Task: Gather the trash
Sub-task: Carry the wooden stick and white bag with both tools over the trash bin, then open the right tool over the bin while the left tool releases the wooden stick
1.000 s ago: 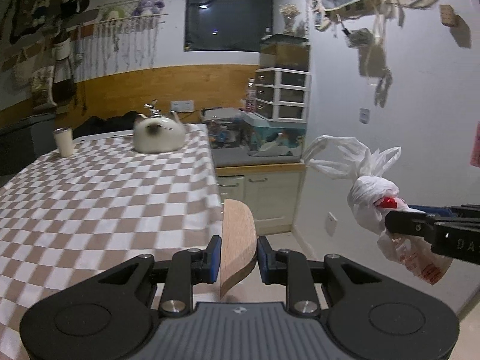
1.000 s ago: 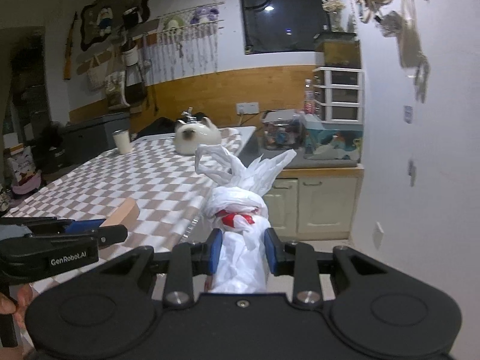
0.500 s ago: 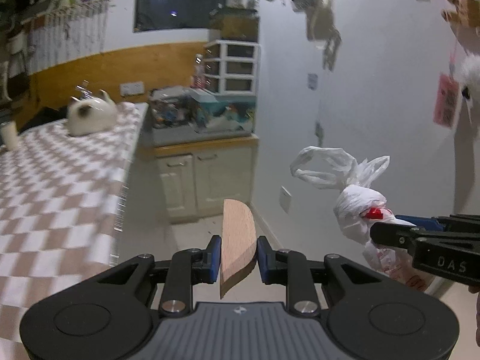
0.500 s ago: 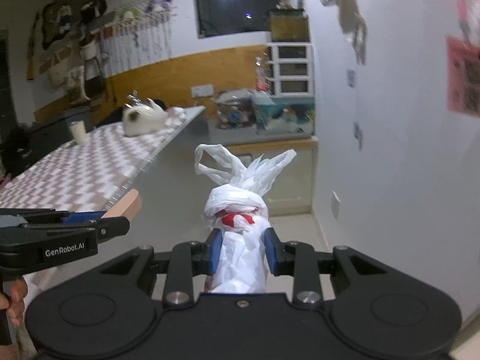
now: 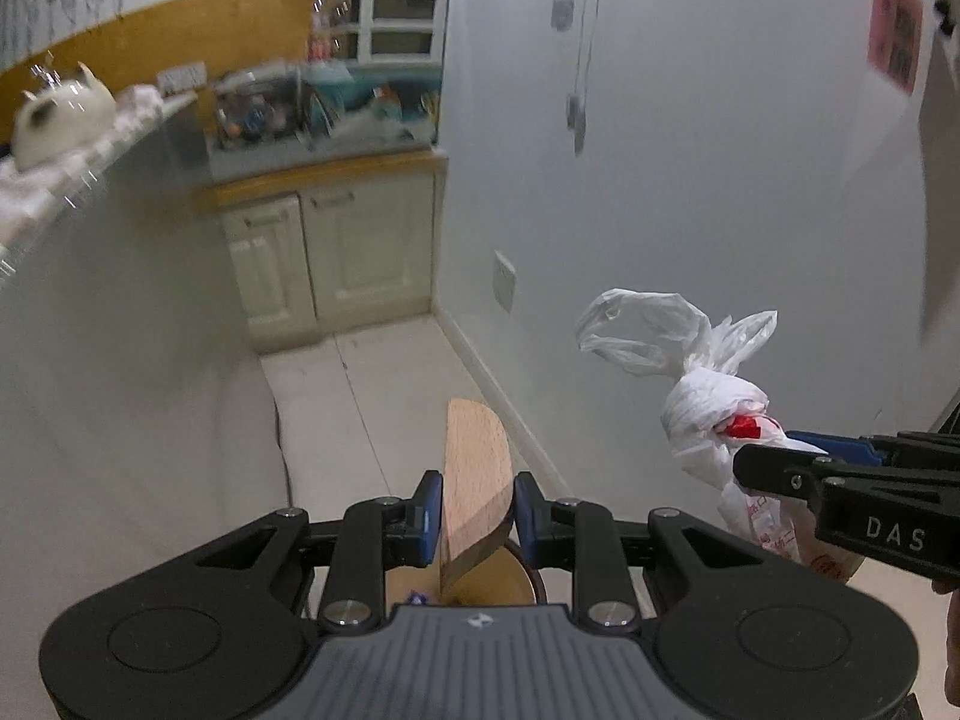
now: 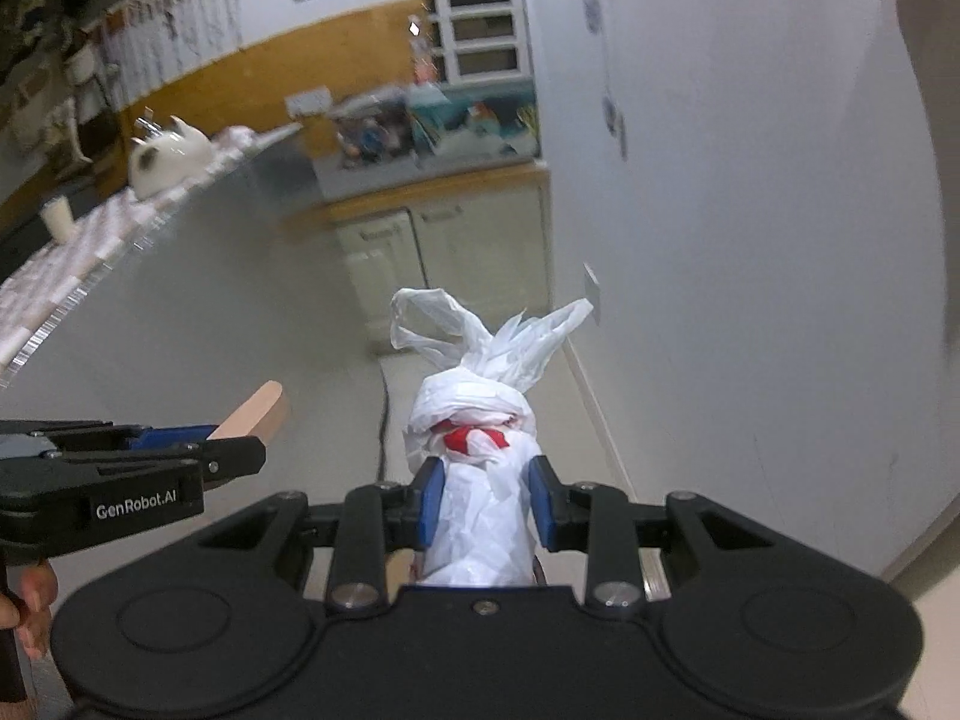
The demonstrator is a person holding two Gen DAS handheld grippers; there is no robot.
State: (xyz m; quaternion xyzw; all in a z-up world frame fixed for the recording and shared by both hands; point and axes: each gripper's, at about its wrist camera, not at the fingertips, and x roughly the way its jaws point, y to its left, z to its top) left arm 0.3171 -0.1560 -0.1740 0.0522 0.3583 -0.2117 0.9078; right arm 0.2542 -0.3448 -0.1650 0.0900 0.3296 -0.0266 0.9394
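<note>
My left gripper is shut on a flat wooden lid held on edge; it also shows in the right wrist view. My right gripper is shut on a tied white plastic trash bag with red print, knot and loose handles pointing forward. The bag also shows at the right of the left wrist view. Below my left gripper a round wooden-coloured bin opening shows, partly hidden by the lid and gripper body.
A table side panel stands at left, with a white cat-shaped pot on top. A white wall runs along the right. Cream cabinets with clutter on the counter close the far end. A cable lies on the floor.
Both grippers have tilted down and dropped from table height towards the floor beside the table. The bin opening has come into view under the lid. Both grips are unchanged.
</note>
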